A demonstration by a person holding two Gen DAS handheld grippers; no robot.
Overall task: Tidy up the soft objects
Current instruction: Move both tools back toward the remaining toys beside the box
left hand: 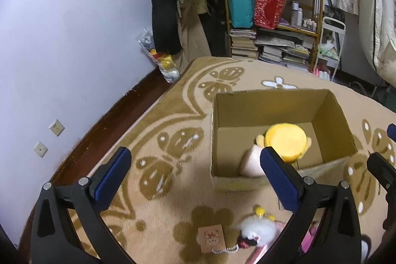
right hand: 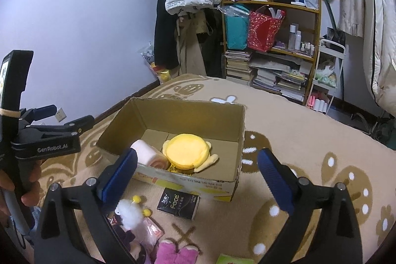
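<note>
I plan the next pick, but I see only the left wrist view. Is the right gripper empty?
Observer: Yes. The right gripper is open, with nothing between its fingers.
Operator: What lies in front of the box, behind my finger?
Observer: A black pack lies flat on the rug, just before the near wall of the box.
Operator: Are more soft things left outside?
Observer: Yes. A pink plush lies on the rug at the bottom edge, nearer to the camera than the pack.
</note>
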